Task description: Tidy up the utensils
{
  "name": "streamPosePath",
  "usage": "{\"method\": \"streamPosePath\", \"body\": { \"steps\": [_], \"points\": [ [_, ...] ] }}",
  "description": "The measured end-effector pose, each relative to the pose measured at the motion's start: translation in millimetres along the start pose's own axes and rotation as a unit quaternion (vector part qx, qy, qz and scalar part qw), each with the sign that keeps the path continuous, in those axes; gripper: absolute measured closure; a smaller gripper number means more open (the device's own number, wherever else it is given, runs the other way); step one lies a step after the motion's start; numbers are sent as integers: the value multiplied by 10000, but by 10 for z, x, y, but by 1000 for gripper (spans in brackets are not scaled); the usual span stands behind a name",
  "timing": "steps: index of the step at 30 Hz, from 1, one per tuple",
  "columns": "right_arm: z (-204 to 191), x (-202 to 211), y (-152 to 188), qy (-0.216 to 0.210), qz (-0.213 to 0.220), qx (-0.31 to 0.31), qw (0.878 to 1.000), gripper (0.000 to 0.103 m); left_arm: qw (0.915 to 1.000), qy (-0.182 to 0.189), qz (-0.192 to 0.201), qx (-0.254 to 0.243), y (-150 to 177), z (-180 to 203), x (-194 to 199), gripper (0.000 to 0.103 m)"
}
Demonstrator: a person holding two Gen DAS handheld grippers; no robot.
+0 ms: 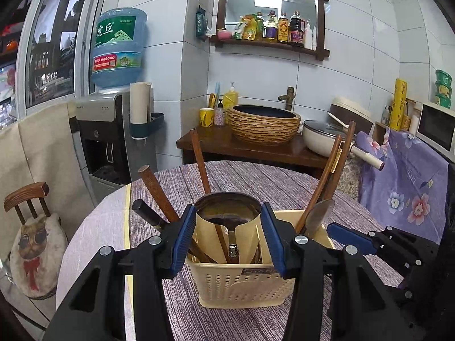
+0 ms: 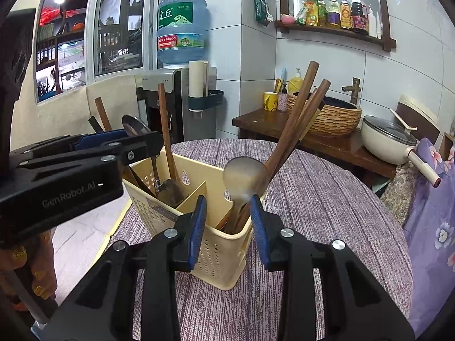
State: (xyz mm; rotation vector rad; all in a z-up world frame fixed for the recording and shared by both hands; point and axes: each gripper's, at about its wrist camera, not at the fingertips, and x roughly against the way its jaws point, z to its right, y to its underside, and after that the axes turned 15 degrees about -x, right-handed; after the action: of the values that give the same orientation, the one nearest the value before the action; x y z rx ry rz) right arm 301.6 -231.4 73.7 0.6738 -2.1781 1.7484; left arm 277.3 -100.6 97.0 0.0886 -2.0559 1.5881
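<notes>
A cream perforated utensil basket with a divider stands on the round table; it also shows in the right wrist view. It holds wooden-handled utensils, a metal ladle in the left compartment and a metal spoon in the right one. My left gripper is open, its jaws on either side of the ladle bowl over the basket's left half. My right gripper is open just above the basket's near right rim, below the spoon, holding nothing.
The table wears a purple striped cloth. Behind stand a water dispenser, a wooden counter with a woven basin and a white pan. A chair with a cat cushion is left, floral fabric right.
</notes>
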Motion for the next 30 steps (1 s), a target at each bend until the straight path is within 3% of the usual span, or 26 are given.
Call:
{"method": "streamPosePath", "body": {
  "steps": [4, 7, 8, 10, 13, 18, 25, 30],
  "points": [
    [-5, 101, 38, -17, 110, -38, 9999, 56, 9999, 57, 147, 60, 8, -16, 158, 50],
    [-9, 229, 74, -19, 236, -87, 9997, 55, 9996, -11, 277, 32, 49, -2, 335, 37],
    [-15, 296, 99, -13, 283, -96, 9996, 52, 9993, -114, 349, 5, 77, 6, 420, 29],
    [-17, 456, 161, 0, 397, -162, 9991, 29, 9984, -255, 498, -34, 138, 17, 576, 18],
    [-14, 729, 308, 19, 642, -294, 9975, 19, 9966, -369, 739, -72, 316, 27, 879, 5],
    [-130, 1179, 739, -97, 1054, -248, 9941, 6, 9940, -567, 932, -33, 797, 43, 1301, 5],
    [-394, 1738, 1506, -372, 1379, -82, 9897, 6, 9949, -776, 644, 0, 1518, 133, 1689, 5],
    [-449, 2003, 1800, -439, 1431, -123, 9887, 6, 9957, -687, 586, 195, 1791, 125, 1940, 5]
  ]
}}
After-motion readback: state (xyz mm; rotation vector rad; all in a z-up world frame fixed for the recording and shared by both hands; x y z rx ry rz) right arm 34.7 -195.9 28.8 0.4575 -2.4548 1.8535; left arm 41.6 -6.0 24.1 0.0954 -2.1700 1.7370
